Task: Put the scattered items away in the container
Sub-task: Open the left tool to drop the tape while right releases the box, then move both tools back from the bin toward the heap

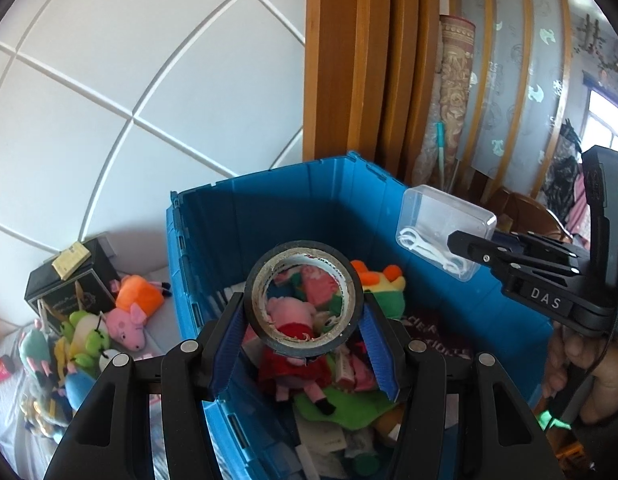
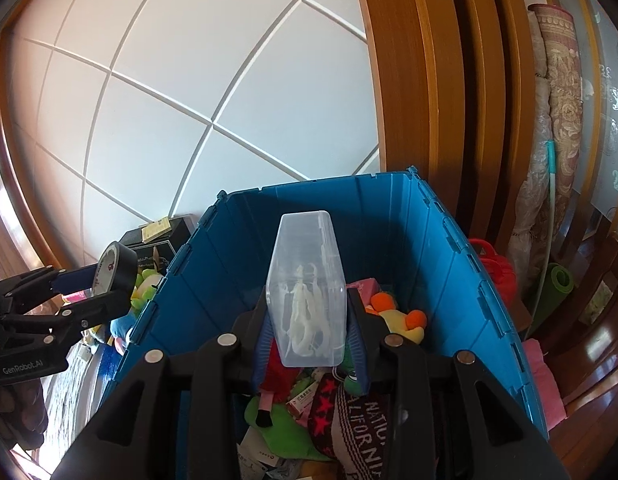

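The left claw (image 1: 303,322) grips a black tape roll (image 1: 303,300) between its pads, and the right claw (image 2: 307,340) clamps a clear plastic box (image 2: 307,284). Both hang over the blue crate (image 2: 449,264), half full of plush toys (image 1: 297,320).

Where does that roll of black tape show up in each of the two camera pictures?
Left wrist view: the roll of black tape sits at the centre, clamped in the left gripper, above the open box.
Right wrist view: the tape is at the far left edge, outside the box.
Shared landmark: the blue box full of plush toys.
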Motion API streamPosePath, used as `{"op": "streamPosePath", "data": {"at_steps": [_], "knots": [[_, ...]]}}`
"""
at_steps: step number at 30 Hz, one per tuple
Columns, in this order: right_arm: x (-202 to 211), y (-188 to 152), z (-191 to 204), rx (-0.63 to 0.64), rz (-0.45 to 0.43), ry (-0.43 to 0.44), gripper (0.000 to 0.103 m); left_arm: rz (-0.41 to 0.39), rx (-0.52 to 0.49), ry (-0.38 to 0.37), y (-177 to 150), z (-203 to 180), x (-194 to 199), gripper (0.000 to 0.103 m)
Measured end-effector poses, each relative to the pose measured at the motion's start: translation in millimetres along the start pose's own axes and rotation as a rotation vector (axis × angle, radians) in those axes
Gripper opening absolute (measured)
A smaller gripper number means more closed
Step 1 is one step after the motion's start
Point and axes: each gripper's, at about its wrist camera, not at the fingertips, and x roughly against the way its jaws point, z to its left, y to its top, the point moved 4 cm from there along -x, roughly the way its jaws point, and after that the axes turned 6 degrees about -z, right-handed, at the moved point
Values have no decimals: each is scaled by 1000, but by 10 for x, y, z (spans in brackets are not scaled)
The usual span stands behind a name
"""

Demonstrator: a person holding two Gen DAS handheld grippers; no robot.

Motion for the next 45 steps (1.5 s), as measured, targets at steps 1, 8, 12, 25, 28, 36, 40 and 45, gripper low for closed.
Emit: {"op": "streamPosePath", "data": {"at_steps": [1,8,12,25,28,36,40,45], "knots": [[-18,-1,-8,-3,3,0,33,2,8,-4,-1,11,-12,57],[-45,-34,-51,-12,15,-12,35,-5,23,-4,5,52,-24,69],[-23,-39,-45,-10,13,-14,35,-6,17,-14,8,21,-16,69],[54,-53,48,0,8,-9,35,-24,28,-3,1,64,97,69],[82,-66,119,7,5,0,36,-22,36,9,-48,122,151,69],[185,-106,417,33,6,25,35,-34,71,37,-225,333,395,69],[225,-117,730,70,6,55,36,-38,112,53,-382,557,553,72],[295,-142,1226,120,-17,94,82,-35,176,83,-648,970,796,76]]}}
